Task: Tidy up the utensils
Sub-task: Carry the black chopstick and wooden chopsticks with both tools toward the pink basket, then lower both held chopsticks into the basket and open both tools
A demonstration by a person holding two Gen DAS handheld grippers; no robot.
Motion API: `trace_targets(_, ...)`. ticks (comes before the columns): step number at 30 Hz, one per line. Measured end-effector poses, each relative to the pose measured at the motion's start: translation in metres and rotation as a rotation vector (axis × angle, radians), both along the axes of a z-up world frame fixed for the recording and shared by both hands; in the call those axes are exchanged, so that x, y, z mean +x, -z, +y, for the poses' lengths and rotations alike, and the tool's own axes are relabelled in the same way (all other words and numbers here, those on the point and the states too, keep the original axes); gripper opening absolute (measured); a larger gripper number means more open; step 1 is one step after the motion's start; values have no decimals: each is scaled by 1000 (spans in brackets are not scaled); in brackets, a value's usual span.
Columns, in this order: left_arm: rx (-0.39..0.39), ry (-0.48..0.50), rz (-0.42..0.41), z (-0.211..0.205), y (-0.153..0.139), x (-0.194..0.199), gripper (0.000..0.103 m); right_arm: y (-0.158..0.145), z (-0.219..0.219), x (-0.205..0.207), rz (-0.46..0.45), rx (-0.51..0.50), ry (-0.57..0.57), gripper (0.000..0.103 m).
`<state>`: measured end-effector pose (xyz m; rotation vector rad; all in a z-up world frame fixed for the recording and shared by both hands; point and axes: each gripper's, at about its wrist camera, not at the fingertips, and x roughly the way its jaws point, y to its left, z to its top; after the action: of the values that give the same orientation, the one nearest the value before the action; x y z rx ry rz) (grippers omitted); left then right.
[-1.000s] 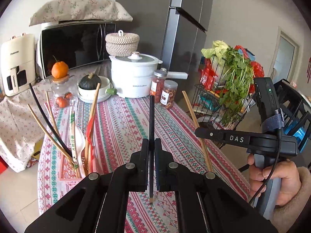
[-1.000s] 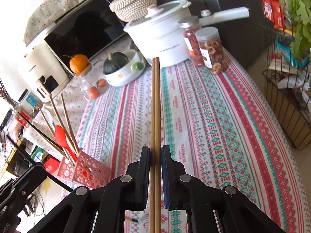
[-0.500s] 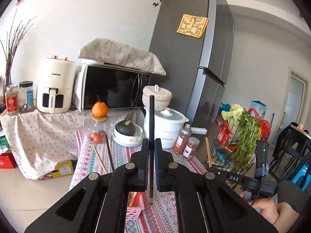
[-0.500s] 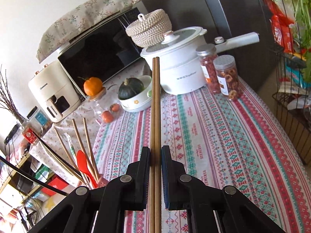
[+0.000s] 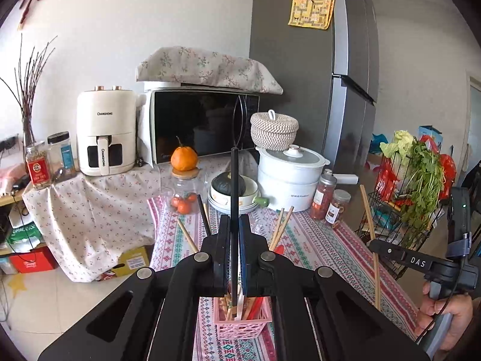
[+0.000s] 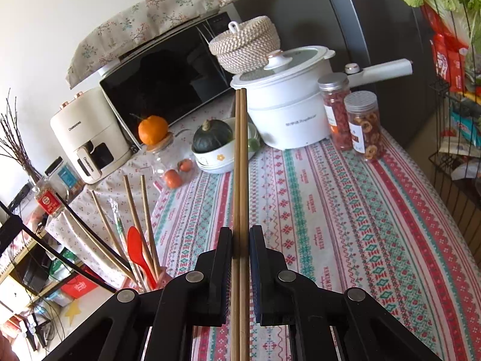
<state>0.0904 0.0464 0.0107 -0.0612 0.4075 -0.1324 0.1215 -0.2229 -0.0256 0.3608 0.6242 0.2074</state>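
My left gripper (image 5: 234, 225) is shut on a black chopstick (image 5: 234, 186), held upright with its lower tip just above the pink utensil basket (image 5: 240, 325). The basket stands on the striped tablecloth and holds several wooden chopsticks and a red spoon (image 6: 136, 248). My right gripper (image 6: 240, 234) is shut on a pair of wooden chopsticks (image 6: 241, 162) that point forward over the table. In the left wrist view the right gripper (image 5: 374, 245) is to the right of the basket with its chopsticks (image 5: 370, 234) upright.
At the table's far end stand a white pot (image 6: 285, 105), two jars (image 6: 348, 114), a bowl with a dark squash (image 6: 213, 141) and a glass jar with an orange on top (image 5: 184, 162). A microwave (image 5: 204, 126) and an air fryer (image 5: 103, 132) sit behind. A wire rack of greens (image 5: 421, 180) stands to the right.
My left gripper has pulled back and tilted up, bringing the black chopstick over the pink basket. My right gripper has risen and drawn back a little with its chopsticks.
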Motion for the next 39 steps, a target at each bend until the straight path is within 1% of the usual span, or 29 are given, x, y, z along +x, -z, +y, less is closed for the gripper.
trace_targets(3, 22, 14, 60, -4, 11, 12, 5, -5, 2, -4, -42, 6, 3, 9)
trace_targets(7, 14, 27, 164, -4, 26, 31, 5, -11, 8, -8, -99, 13, 1, 9)
trace_targets(12, 0, 36, 206, -1, 36, 48, 5, -18, 25, -10, -163, 26, 4, 9)
trace_targets(16, -42, 48, 256, 4, 46, 59, 7, -21, 44, -8, -195, 52, 8, 9)
trace_targets(18, -54, 48, 274, 7, 49, 61, 10, -23, 57, -7, -214, 58, 9, 9)
trace_targets(19, -56, 48, 276, 9, 49, 60, 15, -24, 63, -6, -225, 57, 10, 9)
trace_targets(20, -56, 49, 273, 11, 48, 58, 22, -25, 70, -5, -237, 54, 12, 9)
trace_targets(21, -57, 50, 265, 13, 47, 55, 26, -26, 76, -5, -250, 50, 15, 9)
trace_targets(23, -60, 43, 252, 20, 44, 49, 38, -28, 89, -3, -270, 48, 24, 9)
trace_targets(26, -66, 24, 260, 33, 42, 42, 43, -29, 107, 0, -297, 62, 50, 9)
trace_targets(29, -63, -6, 289, 48, 45, 40, 46, -27, 128, 5, -324, 23, 105, 9)
trace_targets(35, -42, -50, 319, 77, 57, 35, 46, -7, 164, 12, -365, -114, 266, 9)
trace_targets(39, -78, -62, 346, 94, 63, 36, 46, 6, 181, 16, -383, -190, 301, 9)
